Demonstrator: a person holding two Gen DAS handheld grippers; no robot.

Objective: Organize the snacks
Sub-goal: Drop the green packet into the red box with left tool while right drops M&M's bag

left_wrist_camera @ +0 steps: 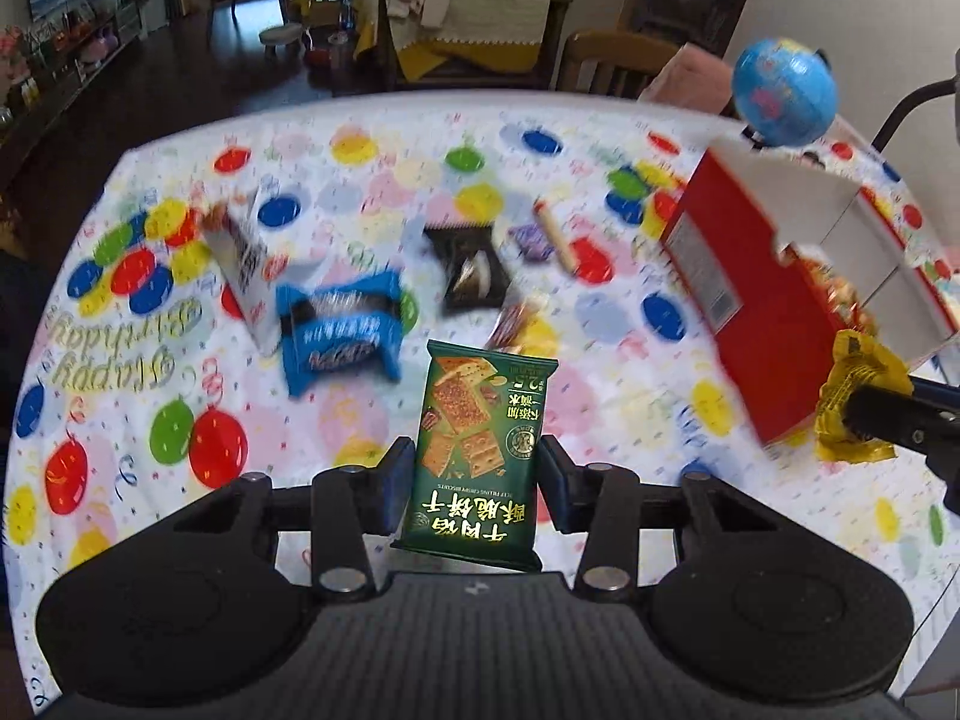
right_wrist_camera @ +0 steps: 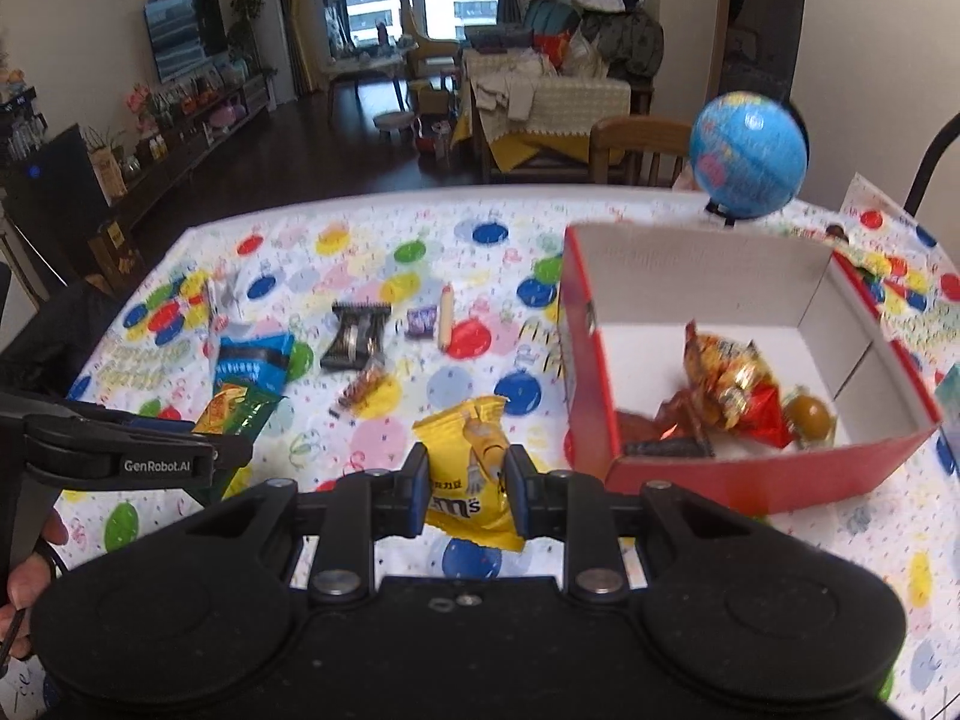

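My left gripper (left_wrist_camera: 477, 468) is shut on a green biscuit packet (left_wrist_camera: 480, 450), held upright above the table; the same packet (right_wrist_camera: 237, 414) shows at the left of the right wrist view. My right gripper (right_wrist_camera: 468, 471) is shut on a yellow M&M's bag (right_wrist_camera: 471, 468), lifted off the cloth; that bag (left_wrist_camera: 855, 402) appears at the right edge of the left wrist view. A red box (right_wrist_camera: 606, 384) with a white inside stands to the right and holds several wrapped snacks (right_wrist_camera: 732, 390). On the cloth lie a blue packet (left_wrist_camera: 342, 330), a black packet (left_wrist_camera: 471, 270) and a sausage stick (left_wrist_camera: 555, 234).
A balloon-print birthday cloth (left_wrist_camera: 300, 408) covers the table. A blue globe (right_wrist_camera: 747, 156) stands behind the box. A white carton (left_wrist_camera: 240, 264) stands at the left, a small purple sweet (left_wrist_camera: 531, 240) and a small striped packet (right_wrist_camera: 363, 390) lie mid-table. Wooden chairs sit beyond the far edge.
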